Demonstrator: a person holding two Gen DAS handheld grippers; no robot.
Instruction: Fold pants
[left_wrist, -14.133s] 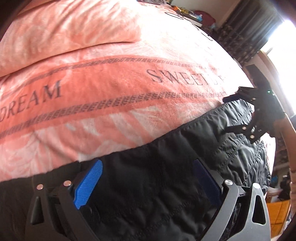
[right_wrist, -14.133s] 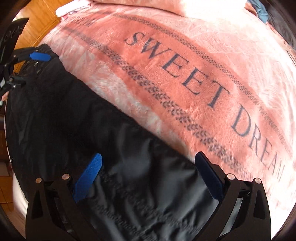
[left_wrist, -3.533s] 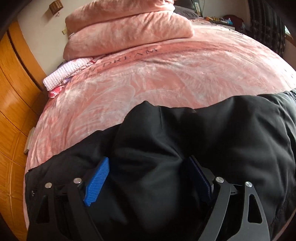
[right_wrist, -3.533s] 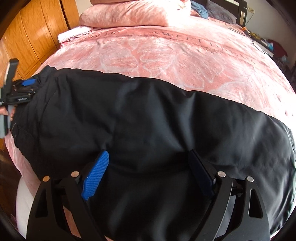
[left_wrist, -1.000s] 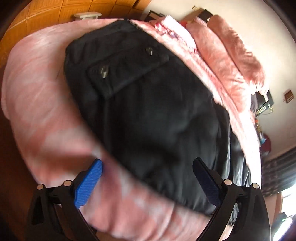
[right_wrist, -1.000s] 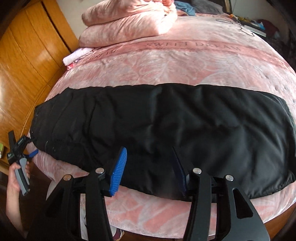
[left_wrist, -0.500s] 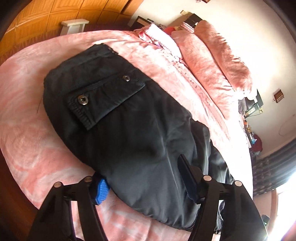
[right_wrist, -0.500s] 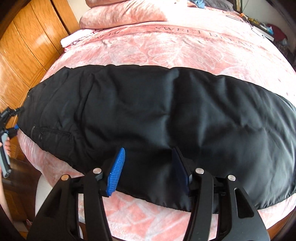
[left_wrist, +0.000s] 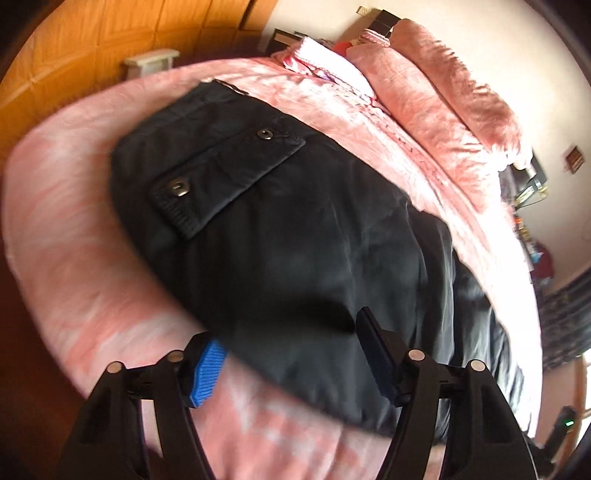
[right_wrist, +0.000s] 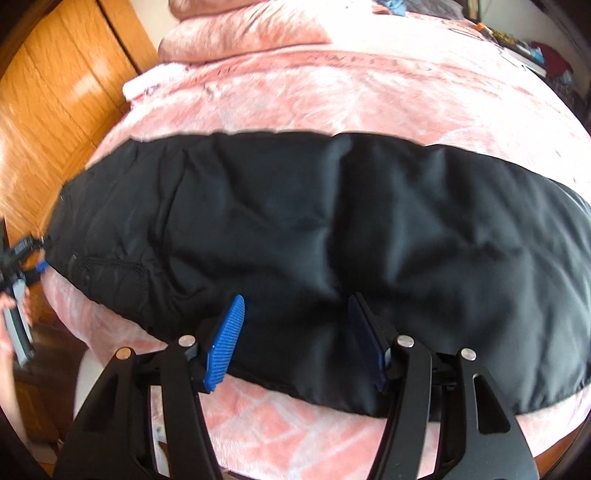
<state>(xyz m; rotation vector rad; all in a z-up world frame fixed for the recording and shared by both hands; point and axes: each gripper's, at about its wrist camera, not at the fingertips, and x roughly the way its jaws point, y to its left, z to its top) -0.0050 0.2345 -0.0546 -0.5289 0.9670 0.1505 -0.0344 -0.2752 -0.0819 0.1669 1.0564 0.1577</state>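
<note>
Both tools are opening over the black pants (right_wrist: 314, 229) on the pink bed (right_wrist: 332, 85): left tool (left_wrist: 291, 363) and right tool (right_wrist: 295, 339) straddle fabric at the near edge, neither visibly pinching. Lengthwise fold looks done; next, regrip for the crosswise fold.

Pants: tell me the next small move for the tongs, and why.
Probably close the right tongs on the near edge of the pants. Their jaws are opening astride that hem, the left tongs straddle the pocket end, and the pants lie long, needing another fold.
</note>
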